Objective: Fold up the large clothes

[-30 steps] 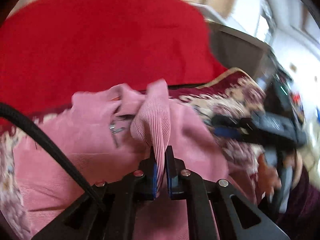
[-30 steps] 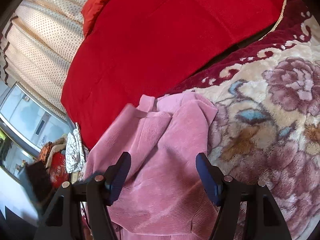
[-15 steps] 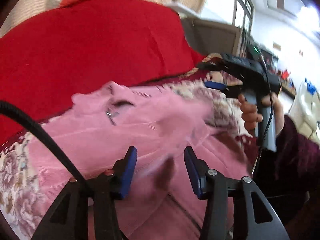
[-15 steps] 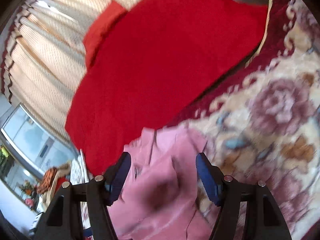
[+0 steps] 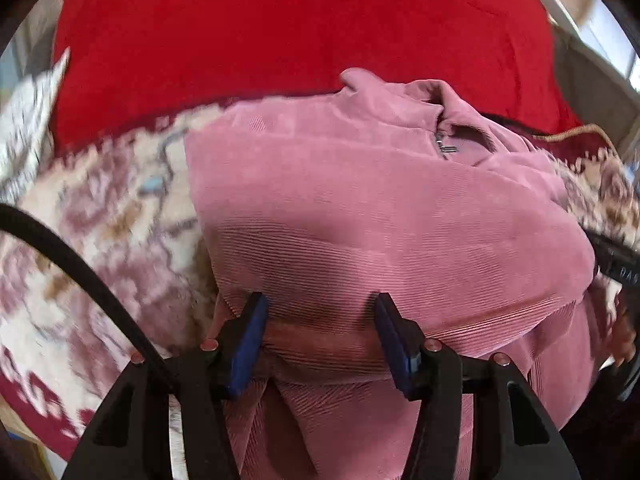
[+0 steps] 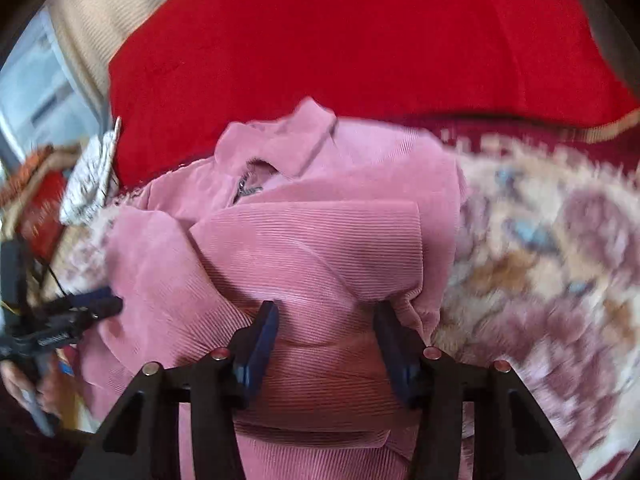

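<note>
Floral blanket [image 5: 100, 216] carries the pink corduroy jacket [image 5: 380, 208]; its folded hem lies between both spread jaws, left hand-held gripper [image 5: 320, 340] opening, right hand-held gripper [image 6: 326, 340] closing, neither pinching.

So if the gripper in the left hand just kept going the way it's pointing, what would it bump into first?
Most likely the pink jacket. The left gripper points down at its folded ribbed cloth, jaws opening, with nothing else between them. How near the cloth lies is hard to judge.

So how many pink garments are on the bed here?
1: a single pink corduroy zip-up jacket lying on the floral blanket, collar toward the red cover. More could be hidden beneath it.
</note>
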### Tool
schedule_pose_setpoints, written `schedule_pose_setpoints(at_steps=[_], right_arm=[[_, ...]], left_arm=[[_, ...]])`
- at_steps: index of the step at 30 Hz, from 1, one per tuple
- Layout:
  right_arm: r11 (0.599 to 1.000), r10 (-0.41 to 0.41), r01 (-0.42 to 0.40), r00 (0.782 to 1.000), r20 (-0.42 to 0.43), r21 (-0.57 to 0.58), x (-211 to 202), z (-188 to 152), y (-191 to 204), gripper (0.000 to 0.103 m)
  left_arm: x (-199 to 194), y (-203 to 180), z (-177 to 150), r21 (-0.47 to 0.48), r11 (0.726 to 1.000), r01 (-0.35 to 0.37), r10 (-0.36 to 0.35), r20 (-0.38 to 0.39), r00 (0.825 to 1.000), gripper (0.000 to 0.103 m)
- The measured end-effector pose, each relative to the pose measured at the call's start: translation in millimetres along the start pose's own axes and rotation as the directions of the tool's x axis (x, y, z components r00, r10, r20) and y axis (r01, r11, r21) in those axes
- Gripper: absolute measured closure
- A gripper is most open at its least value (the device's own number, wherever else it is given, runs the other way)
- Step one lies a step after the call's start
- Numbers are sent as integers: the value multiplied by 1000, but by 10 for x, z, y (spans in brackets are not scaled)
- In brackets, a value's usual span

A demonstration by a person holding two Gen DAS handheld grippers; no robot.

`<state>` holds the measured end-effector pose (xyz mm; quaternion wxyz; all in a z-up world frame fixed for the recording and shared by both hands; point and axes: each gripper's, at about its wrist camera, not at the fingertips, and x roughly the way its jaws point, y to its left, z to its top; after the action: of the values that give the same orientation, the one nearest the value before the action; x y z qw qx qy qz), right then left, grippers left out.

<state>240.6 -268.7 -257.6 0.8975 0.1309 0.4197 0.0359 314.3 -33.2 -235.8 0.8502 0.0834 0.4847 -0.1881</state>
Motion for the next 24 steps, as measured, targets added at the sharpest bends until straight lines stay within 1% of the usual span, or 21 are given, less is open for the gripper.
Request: schedule_pose_setpoints(at_steps=[2, 3, 4, 5, 7, 8, 9, 10, 11, 12, 13, 14, 15, 16, 17, 18, 21, 22, 23, 24], right_arm=[[1000, 17, -17, 999, 34, -1, -74, -3, 3, 49], [998, 57, -58, 996, 72, 14, -150, 0, -10, 49], [997, 78, -80, 993, 94, 14, -188, -3, -16, 49], [994, 111, -112, 984, 141, 0, -286, 3, 5, 49], [990, 143, -140, 972, 185, -29, -374, 1, 69, 47], [987, 163, -157, 969, 184, -43, -374, -9, 110, 47], [985, 172, -166, 972, 162, -49, -336, -18, 142, 47], [985, 169, -163, 979, 116, -54, -245, -31, 188, 47], [988, 144, -141, 988, 58, -63, -140, -56, 226, 47], [991, 113, -113, 994, 3, -76, -7, -80, 252, 47], [991, 89, -88, 996, 7, -96, 17, -96, 282, 47], [990, 76, -71, 997, 32, -125, -21, -103, 324, 47], [988, 81, -76, 996, 36, -138, -63, -90, 346, 46], [987, 99, -92, 994, 45, -130, -94, -72, 335, 46], [987, 124, -116, 990, 66, -109, -150, -58, 299, 46], [989, 132, -124, 986, 101, -86, -217, -34, 257, 46], [996, 89, -85, 979, 182, -30, -331, 29, 129, 46], [997, 82, -81, 979, 186, -14, -340, 26, 95, 46], [997, 77, -81, 982, 172, 18, -312, 50, 23, 46], [996, 75, -82, 985, 152, 38, -269, 47, -13, 46]], left_arm=[[-66, -24, 2, 6, 999, 42, -42, 30, 999, 47], [-128, -34, 22, 1, 997, 73, -73, 60, 996, 47], [-155, -52, 23, 2, 996, 89, -89, 80, 993, 47], [-226, -73, 33, 10, 993, 115, -115, 117, 986, 47], [-311, -130, 51, 24, 989, 145, -147, 154, 977, 46], [-307, -181, 58, 34, 986, 162, -165, 157, 974, 44], [-267, -248, 67, 42, 985, 165, -169, 146, 975, 41], [-209, -316, 70, 49, 986, 159, -164, 120, 979, 39], [-65, -377, 62, 57, 989, 137, -140, 63, 988, 39], [35, -404, 44, 61, 991, 118, -119, 19, 993, 39], [147, -423, 31, 64, 993, 100, -99, -19, 995, 39], [205, -448, 20, 67, 994, 88, -86, -24, 996, 39], [191, -455, 27, 70, 994, 83, -82, -16, 997, 38], [165, -452, 42, 70, 994, 85, -84, -13, 996, 38], [106, -428, 63, 57, 993, 99, -99, 4, 995, 38], [70, -401, 73, 44, 993, 110, -111, 25, 993, 39], [-83, -331, 115, 10, 991, 135, -136, 102, 985, 38], [-97, -327, 123, 4, 990, 138, -138, 114, 984, 37], [-60, -309, 132, -8, 992, 126, -124, 102, 987, 36], [23, -303, 131, -17, 995, 103, -102, 68, 993, 35]])
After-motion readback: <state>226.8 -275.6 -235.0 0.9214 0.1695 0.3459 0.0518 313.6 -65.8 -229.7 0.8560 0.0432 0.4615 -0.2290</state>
